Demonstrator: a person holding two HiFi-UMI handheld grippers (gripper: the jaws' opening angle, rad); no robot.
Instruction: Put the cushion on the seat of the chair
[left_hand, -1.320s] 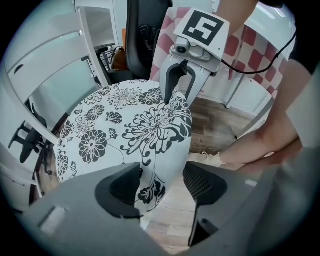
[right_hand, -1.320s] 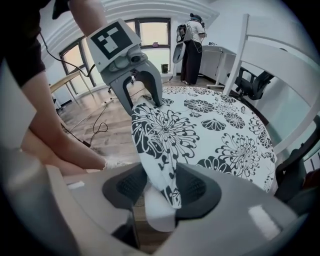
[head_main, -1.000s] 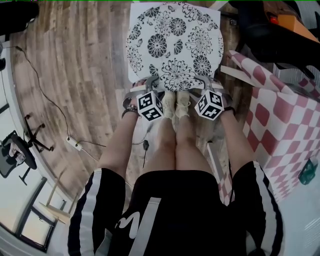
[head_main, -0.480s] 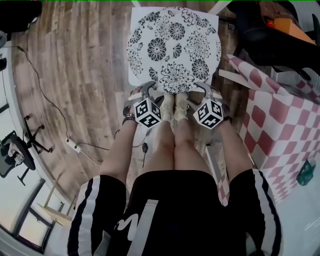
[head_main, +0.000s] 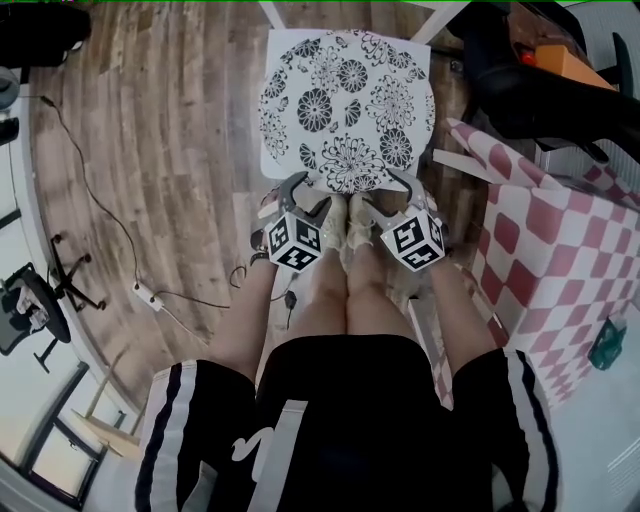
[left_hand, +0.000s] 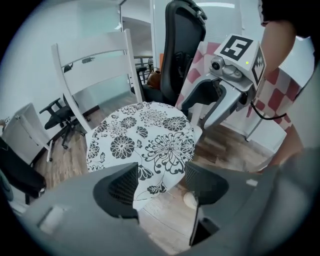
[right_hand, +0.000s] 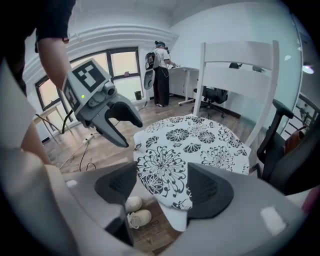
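Observation:
The black-and-white flowered cushion (head_main: 345, 105) lies flat on the seat of the white chair (left_hand: 95, 50). Both grippers hang just off its near edge, above the person's shoes. My left gripper (head_main: 305, 195) is open, and the cushion (left_hand: 145, 140) shows beyond its jaws without touching them. My right gripper (head_main: 385, 195) is open too; its jaws have just been opening and nothing is between the pads. The cushion (right_hand: 195, 145) sits past them, with the white seat corner (right_hand: 175, 220) below. Each gripper sees the other: the right gripper (left_hand: 197, 117) and the left gripper (right_hand: 134, 132).
A red-and-white checked cloth (head_main: 560, 230) covers a table to the right. A black office chair (head_main: 540, 70) stands behind it. A cable and power strip (head_main: 150, 290) lie on the wood floor at left. The person's shoes (head_main: 350, 215) are by the chair's front.
Both grippers have risen and drawn back from the cushion's near edge toward the person. The cushion stays in place on the seat.

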